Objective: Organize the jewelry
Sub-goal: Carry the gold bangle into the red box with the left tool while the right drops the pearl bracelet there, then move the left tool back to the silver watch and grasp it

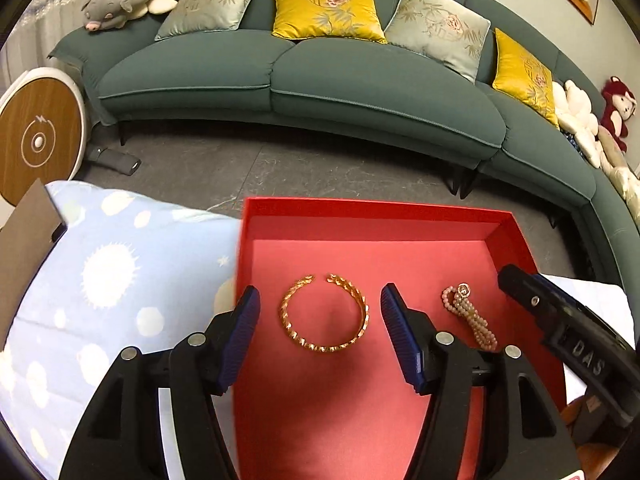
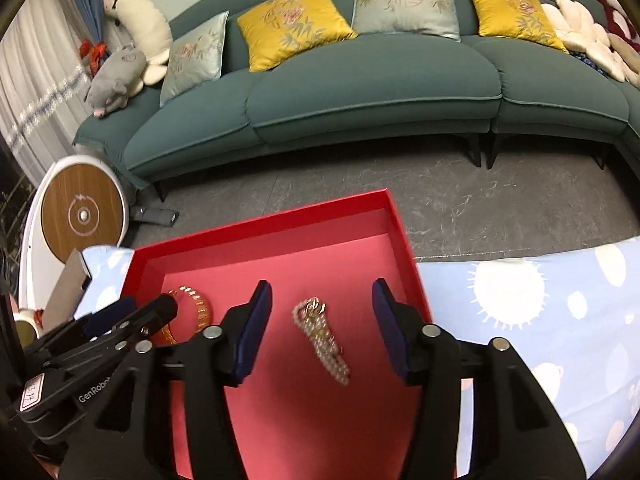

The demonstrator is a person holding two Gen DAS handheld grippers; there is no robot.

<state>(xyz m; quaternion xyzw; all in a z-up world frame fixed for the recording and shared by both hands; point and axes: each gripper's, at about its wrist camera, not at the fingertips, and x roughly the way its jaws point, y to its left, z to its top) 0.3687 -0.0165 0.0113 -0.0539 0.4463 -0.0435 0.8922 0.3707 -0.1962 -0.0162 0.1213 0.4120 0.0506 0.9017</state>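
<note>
A red box (image 1: 376, 210) lies open on a light blue patterned cloth. A gold open bangle (image 1: 324, 314) lies flat on its floor, between the tips of my open left gripper (image 1: 320, 308), which hovers above it. A pink bead bracelet (image 1: 470, 316) with a small charm lies to the bangle's right. In the right wrist view the bead bracelet (image 2: 322, 338) lies between the tips of my open right gripper (image 2: 322, 312), and the bangle (image 2: 192, 308) shows at the left, partly hidden by the left gripper's body. Both grippers are empty.
The blue cloth (image 1: 100, 280) with white suns covers the surface around the red box (image 2: 260, 214). A green sofa (image 1: 304, 80) with cushions stands beyond a grey floor. A round wood-faced device (image 1: 38, 140) stands at the left. A brown card (image 1: 24, 240) leans at the cloth's left edge.
</note>
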